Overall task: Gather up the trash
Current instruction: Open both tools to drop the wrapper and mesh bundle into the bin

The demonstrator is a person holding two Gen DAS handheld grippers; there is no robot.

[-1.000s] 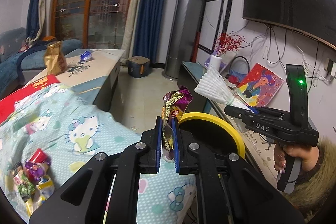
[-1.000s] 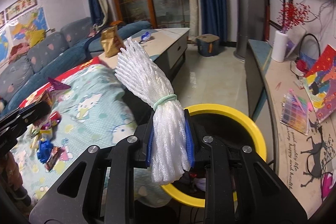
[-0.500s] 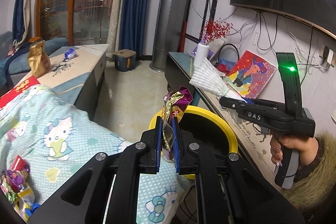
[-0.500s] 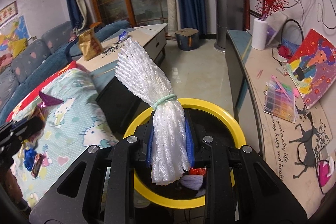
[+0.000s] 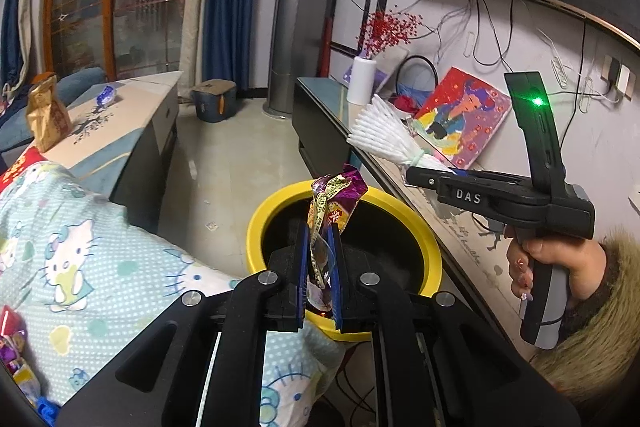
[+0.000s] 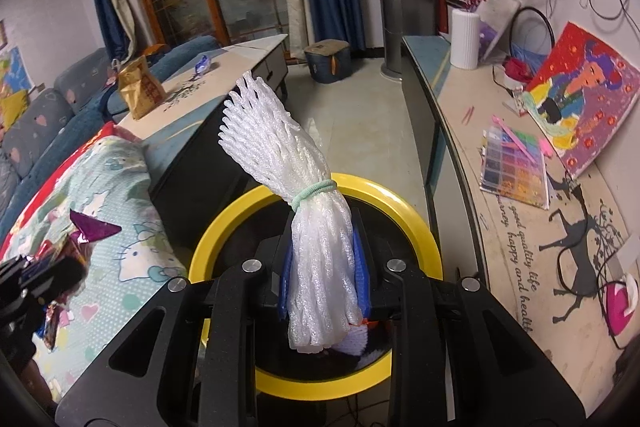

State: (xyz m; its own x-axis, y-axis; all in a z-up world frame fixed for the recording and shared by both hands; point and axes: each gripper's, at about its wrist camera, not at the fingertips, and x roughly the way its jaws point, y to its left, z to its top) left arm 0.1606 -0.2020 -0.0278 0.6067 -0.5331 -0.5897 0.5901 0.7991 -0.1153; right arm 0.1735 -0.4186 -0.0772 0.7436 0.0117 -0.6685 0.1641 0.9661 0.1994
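My left gripper is shut on a crumpled purple and yellow snack wrapper, which it holds over the near rim of a yellow-rimmed black bin. My right gripper is shut on a white foam net bundle tied with a green band, right above the same bin. In the left wrist view the right gripper comes in from the right with the foam bundle, held by a hand. Some trash lies at the bin's bottom.
A Hello Kitty cloth covers the surface to the left, with several wrappers at its near left edge. A coffee table carries a gold bag. A long TV cabinet on the right holds a painting, a bead box and a white vase.
Both grippers have moved toward the bin and dipped lower, each still gripping its item. The bin now lies directly under both of them.
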